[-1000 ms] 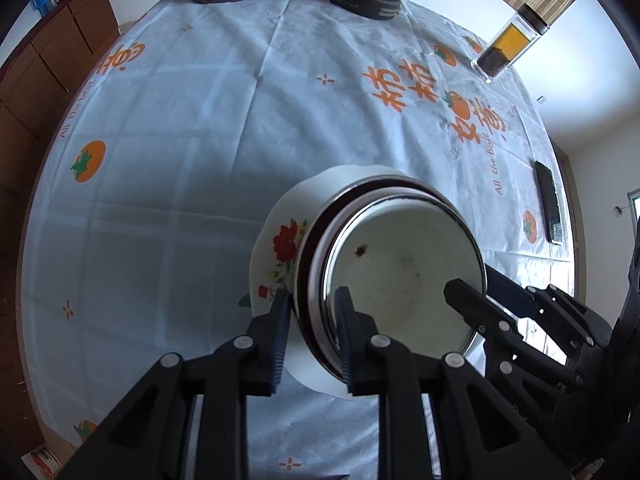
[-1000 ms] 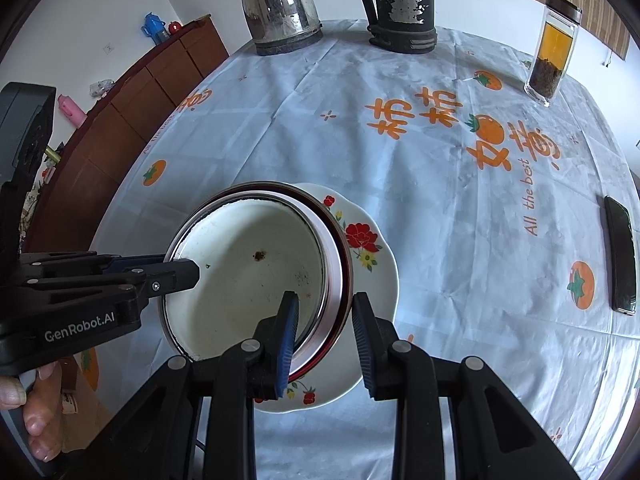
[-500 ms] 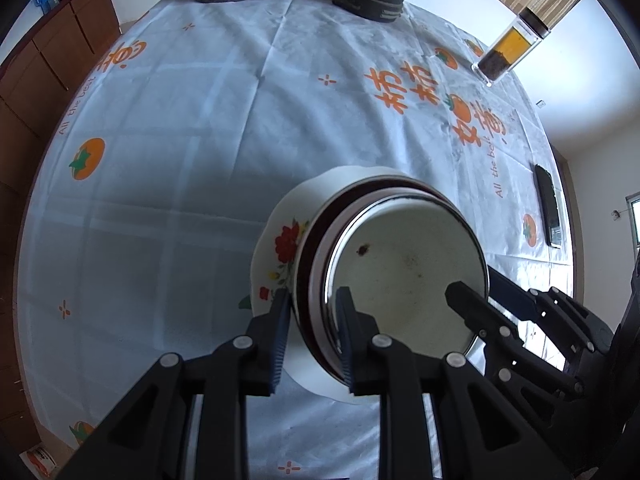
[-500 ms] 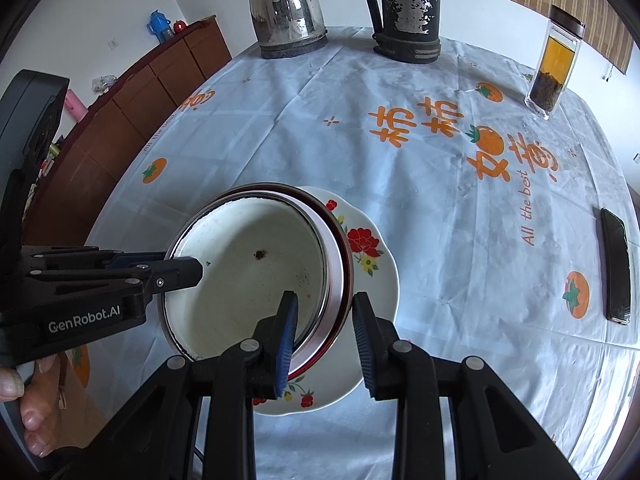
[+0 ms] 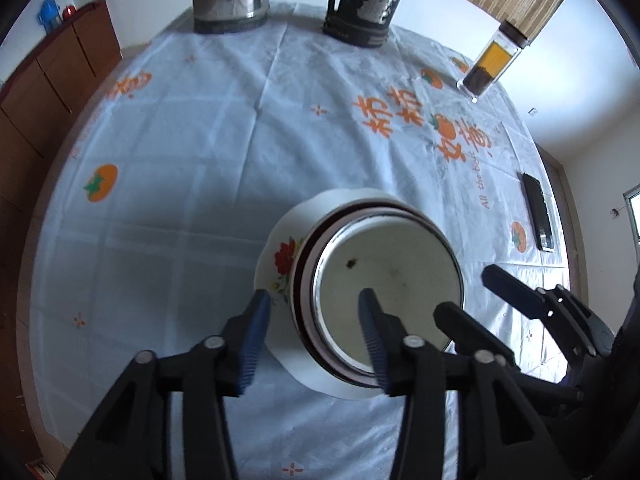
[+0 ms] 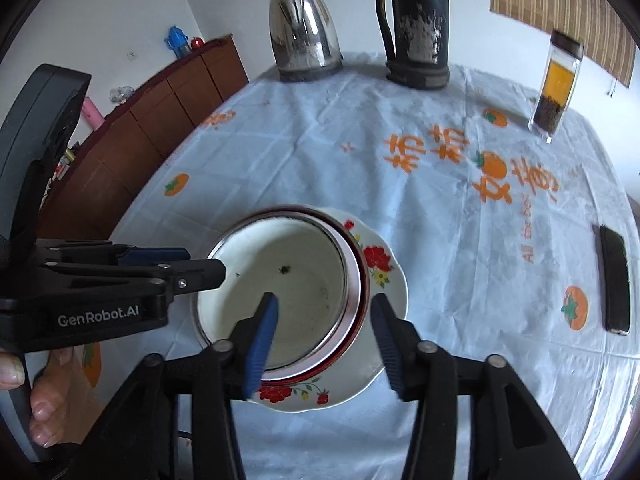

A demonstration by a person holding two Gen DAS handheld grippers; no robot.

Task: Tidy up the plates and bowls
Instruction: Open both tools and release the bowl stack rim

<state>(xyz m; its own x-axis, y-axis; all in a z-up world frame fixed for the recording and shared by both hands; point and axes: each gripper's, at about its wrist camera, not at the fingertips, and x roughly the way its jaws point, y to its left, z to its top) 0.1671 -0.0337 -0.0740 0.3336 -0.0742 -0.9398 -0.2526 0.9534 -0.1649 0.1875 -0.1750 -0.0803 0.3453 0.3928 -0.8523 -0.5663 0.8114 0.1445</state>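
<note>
**Stacked bowls on a flowered plate, both tongs spread**

A round white enamel bowl [image 5: 388, 280] with a thin metal rim and a few dark specks inside sits nested in a second bowl [image 6: 362, 280] whose dark red rim shows as a narrow ring around it. The 2 bowls rest on a white ceramic plate [image 6: 390, 284] with a scalloped edge and red flower prints. The stack stands on the near part of a round table [image 5: 200, 160], whose glossy pale cloth shows fold creases and orange persimmon prints with orange characters.

The left gripper [image 5: 314, 316] is spread wide: its 2 ridged blue pads straddle the near-left rim of the stack, 1 over the plate's edge, 1 over the bowl's interior, neither pressing the rim. The right gripper [image 6: 324, 320] is likewise spread, 1 pad above the bowl's inside and the other outside the red rim over the plate; nothing is pinched.

At the far edge stand a shiny steel kettle [image 6: 304, 40], a tall dark flask [image 6: 418, 24] with flaking paint, and a clear rectangular bottle [image 6: 556, 84] of amber liquid with dark leaves at the bottom. A flat black phone [image 6: 614, 280] lies near the right edge. A brown wooden cabinet [image 6: 152, 128] lines the wall.
</note>
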